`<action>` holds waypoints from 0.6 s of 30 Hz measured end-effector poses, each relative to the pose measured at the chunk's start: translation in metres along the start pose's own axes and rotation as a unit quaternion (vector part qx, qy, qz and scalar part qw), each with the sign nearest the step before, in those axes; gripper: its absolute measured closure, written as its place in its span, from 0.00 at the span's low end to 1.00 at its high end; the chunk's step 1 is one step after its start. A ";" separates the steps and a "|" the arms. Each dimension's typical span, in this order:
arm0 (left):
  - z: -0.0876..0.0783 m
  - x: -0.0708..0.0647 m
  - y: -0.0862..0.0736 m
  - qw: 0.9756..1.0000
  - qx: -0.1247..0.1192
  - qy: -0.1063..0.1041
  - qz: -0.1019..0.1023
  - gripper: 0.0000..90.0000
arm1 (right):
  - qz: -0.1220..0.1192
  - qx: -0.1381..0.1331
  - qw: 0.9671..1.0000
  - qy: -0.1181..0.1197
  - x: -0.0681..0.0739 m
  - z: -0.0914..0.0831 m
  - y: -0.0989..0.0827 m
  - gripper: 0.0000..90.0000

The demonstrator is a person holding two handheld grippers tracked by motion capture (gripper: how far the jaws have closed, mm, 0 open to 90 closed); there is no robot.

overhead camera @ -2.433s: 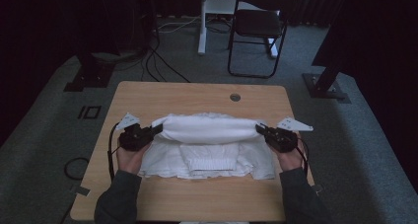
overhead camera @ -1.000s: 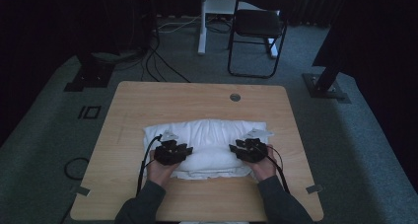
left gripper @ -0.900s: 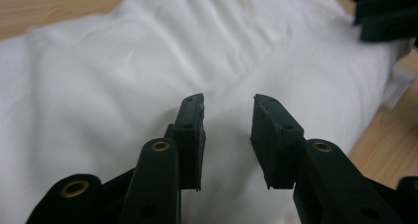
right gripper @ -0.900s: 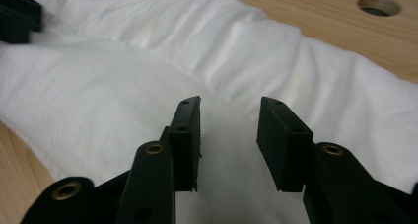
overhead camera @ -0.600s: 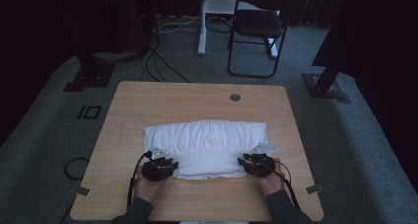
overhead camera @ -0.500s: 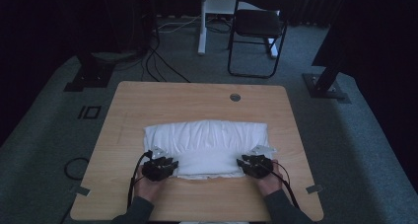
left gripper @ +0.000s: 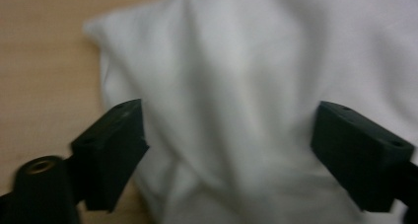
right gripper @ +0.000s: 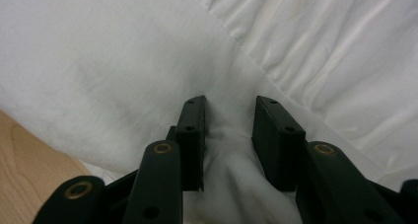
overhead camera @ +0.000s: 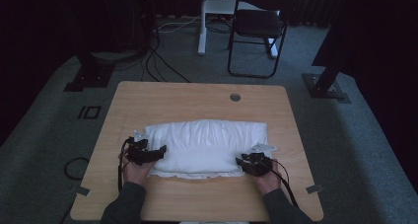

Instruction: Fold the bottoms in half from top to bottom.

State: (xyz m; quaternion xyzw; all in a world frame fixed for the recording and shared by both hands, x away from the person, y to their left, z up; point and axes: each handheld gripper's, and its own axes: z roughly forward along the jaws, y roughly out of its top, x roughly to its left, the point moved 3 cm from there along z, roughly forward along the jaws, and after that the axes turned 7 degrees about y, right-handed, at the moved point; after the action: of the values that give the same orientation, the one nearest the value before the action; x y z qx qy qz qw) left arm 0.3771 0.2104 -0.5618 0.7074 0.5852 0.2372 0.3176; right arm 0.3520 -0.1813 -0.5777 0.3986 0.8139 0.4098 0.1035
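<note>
While the folded white cloth (overhead camera: 207,145) lies on the bench (overhead camera: 197,100), left tool (left gripper: 226,150) has just opened wide over it; right tool (right gripper: 229,140) pinches a fold.

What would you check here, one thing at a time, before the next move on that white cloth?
1. Left gripper free of the white cloth: ok, jaws have just opened wide, cloth beneath them unpinched.
2. Right gripper holding a fold: ok, cloth bunched between narrow jaws.
3. Cloth fully on the table: ok.
4. Fold edges aligned: cannot tell.
5. Cables off the cloth: ok.
</note>
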 end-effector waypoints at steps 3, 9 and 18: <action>0.008 0.000 -0.005 1.000 0.021 0.007 0.017 0.09 | 0.000 -0.002 1.000 0.002 0.000 0.001 0.001 0.72; 0.013 0.004 -0.008 0.999 0.034 0.035 0.010 0.03 | 0.001 -0.005 1.000 0.002 -0.001 0.003 0.002 0.72; 0.013 0.002 -0.010 0.998 0.034 0.057 0.016 0.03 | 0.000 -0.009 1.000 0.005 -0.001 0.004 0.002 0.71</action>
State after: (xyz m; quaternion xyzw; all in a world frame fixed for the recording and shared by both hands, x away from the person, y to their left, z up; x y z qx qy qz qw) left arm 0.3798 0.2112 -0.5786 0.7121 0.5987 0.2624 0.2560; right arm 0.3558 -0.1790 -0.5789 0.3955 0.8109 0.4188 0.1032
